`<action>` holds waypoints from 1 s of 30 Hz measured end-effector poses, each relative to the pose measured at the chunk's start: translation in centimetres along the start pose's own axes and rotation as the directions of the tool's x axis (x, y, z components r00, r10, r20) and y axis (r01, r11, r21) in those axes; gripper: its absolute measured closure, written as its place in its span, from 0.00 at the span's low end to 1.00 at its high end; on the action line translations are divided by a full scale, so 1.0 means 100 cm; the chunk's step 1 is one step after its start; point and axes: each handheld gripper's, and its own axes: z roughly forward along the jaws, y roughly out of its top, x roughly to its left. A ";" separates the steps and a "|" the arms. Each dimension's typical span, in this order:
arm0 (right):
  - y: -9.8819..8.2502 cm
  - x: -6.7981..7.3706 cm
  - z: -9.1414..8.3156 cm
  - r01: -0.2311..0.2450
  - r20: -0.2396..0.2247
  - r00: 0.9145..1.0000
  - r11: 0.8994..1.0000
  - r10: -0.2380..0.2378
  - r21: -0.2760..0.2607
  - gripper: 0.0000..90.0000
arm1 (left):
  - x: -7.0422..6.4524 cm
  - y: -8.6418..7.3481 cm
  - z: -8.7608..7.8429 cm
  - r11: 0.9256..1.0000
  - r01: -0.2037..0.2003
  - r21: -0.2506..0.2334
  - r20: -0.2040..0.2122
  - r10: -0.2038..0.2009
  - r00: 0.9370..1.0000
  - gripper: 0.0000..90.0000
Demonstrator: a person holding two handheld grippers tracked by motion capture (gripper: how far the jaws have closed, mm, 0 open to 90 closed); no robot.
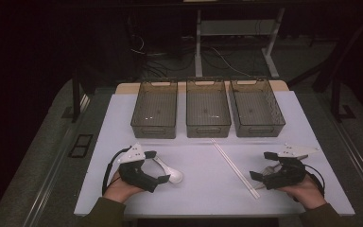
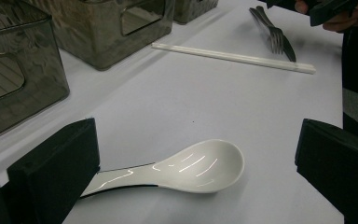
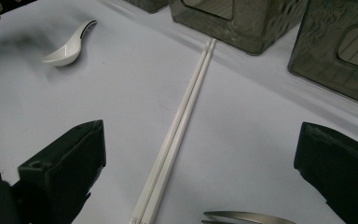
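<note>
A white ceramic spoon [image 1: 172,175] lies on the white table [image 1: 123,124] at the front left. My left gripper [image 1: 158,166] is open around it, with the jaws standing wide on either side of the spoon [image 2: 200,163] and not touching its bowl. A pair of white chopsticks [image 1: 234,166] lies diagonally at the front centre. My right gripper [image 1: 261,165] is open just right of them, and the chopsticks [image 3: 182,126] run up between its jaws. A metal fork [image 3: 247,217] lies beneath the right gripper, close to its camera.
Three smoky transparent bins [image 1: 155,108] [image 1: 208,106] [image 1: 257,106] stand side by side at the back of the table, all without contents. Dark floor, cables and desk legs lie beyond. A hand holds each gripper near the front edge.
</note>
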 end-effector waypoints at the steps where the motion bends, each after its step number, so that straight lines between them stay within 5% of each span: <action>1: 0.000 0.000 0.000 -0.001 -0.002 1.000 1.000 0.001 0.001 0.02 | 0.000 0.000 0.000 1.000 0.000 0.000 0.001 0.000 1.000 0.00; 19: 0.010 0.000 0.006 -0.016 0.020 1.000 0.997 0.014 0.078 0.03 | -0.003 0.000 0.000 1.000 -0.018 0.013 0.008 0.018 1.000 0.00; 30: 0.025 0.000 0.023 -0.012 0.037 0.999 0.992 0.008 0.125 0.15 | -0.004 0.000 0.002 1.000 -0.013 0.017 0.019 0.013 1.000 0.00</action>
